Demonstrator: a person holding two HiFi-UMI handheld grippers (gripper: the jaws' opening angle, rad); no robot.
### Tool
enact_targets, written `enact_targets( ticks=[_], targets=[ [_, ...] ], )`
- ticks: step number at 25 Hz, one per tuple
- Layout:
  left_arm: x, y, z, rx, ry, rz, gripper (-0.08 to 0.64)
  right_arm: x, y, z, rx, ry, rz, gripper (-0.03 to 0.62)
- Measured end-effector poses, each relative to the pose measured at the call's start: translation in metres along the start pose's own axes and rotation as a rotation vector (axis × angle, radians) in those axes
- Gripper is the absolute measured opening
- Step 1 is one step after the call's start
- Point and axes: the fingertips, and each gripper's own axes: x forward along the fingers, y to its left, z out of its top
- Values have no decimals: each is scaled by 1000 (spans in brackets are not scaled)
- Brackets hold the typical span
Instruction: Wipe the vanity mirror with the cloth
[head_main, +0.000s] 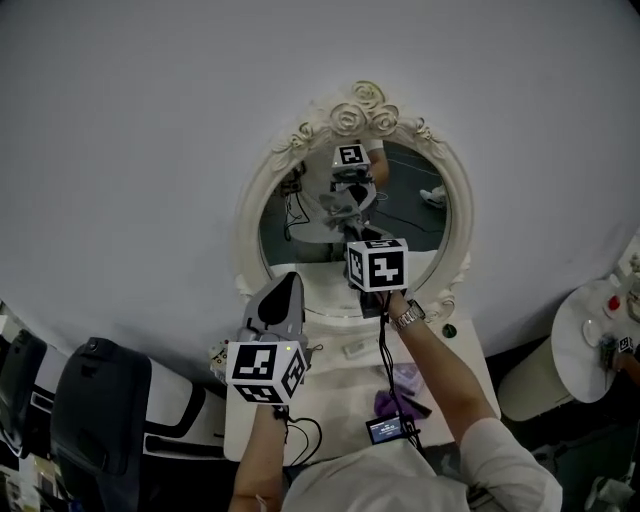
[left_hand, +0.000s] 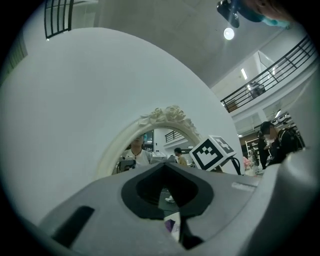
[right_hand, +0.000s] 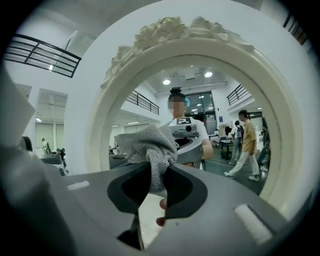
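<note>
The oval vanity mirror (head_main: 410, 215) in a cream rose-carved frame (head_main: 252, 215) stands against the white wall. My right gripper (head_main: 352, 228) is raised in front of the glass and shut on a grey cloth (head_main: 343, 207). In the right gripper view the cloth (right_hand: 150, 147) bunches up out of the right gripper (right_hand: 157, 170), close to the glass (right_hand: 220, 110) inside the frame (right_hand: 170, 40). My left gripper (head_main: 288, 290) hovers lower left, by the frame's bottom edge, shut with nothing in it. In the left gripper view the left gripper (left_hand: 167, 172) points up at the mirror frame (left_hand: 117, 145).
A white vanity table (head_main: 330, 395) below the mirror carries a purple item (head_main: 400, 385), a small lit device (head_main: 385, 430) and cables. A black chair (head_main: 95, 400) stands at the left. A round white side table (head_main: 585, 330) and a white bin (head_main: 530, 380) stand at the right.
</note>
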Motion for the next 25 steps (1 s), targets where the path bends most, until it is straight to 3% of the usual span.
enact_targets(
  ticks=[7, 15, 20, 25],
  targets=[
    [39, -55, -7, -20, 0, -129, 0, -42, -115, 3, 57, -15, -194, 66],
    [58, -97, -12, -28, 6, -202, 0, -69, -196, -6, 45, 0, -334, 66],
    [50, -94, -16, -28, 18, -186, 0, -73, -191, -14, 45, -4, -346, 64],
    [39, -67, -19, -27, 28, -125, 0, -61, -110, -15, 29, -30, -179, 64]
  ],
)
